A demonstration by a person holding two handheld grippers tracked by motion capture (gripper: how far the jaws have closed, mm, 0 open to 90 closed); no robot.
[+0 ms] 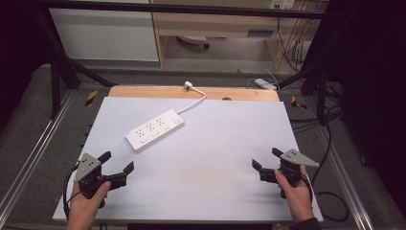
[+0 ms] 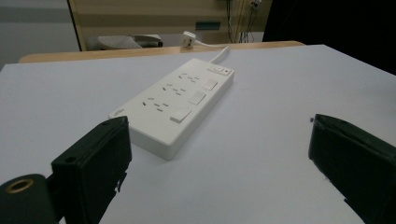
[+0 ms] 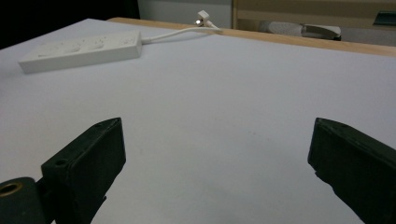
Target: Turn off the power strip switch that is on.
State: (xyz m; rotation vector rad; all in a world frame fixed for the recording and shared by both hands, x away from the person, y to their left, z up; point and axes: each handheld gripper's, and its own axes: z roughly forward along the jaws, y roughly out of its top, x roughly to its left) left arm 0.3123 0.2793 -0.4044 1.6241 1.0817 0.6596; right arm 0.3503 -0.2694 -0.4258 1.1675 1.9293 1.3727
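From the high view, a white power strip [image 1: 155,129] lay diagonally on the pale table sheet [image 1: 210,158], toward 11 o'clock of the sheet's middle. Its cord [image 1: 195,101] ran off toward 1 o'clock to a plug [image 1: 188,86] resting on the bare wooden edge [image 1: 143,92] at the far side. The left gripper [image 1: 117,161] sat at 7 o'clock, jaws spread wide and holding nothing, with the strip near, toward its 1 o'clock. The right gripper [image 1: 267,158] sat at 4 o'clock, jaws likewise wide and empty, well apart from the strip. Between the two lay open sheet; metal rails flanked both sides.

In the left gripper view, the power strip [image 2: 180,105] stood just beyond the wide jaws, at 11 o'clock, its sockets and switches facing up, the cord [image 2: 223,52] leading away to the plug [image 2: 189,36] at the wooden edge [image 2: 93,54].

In the right gripper view, the power strip [image 3: 79,51] lay far off at 10 o'clock, the cord [image 3: 177,32] reaching the plug [image 3: 203,17] at 12 o'clock. Bare sheet stretched ahead of the wide jaws.
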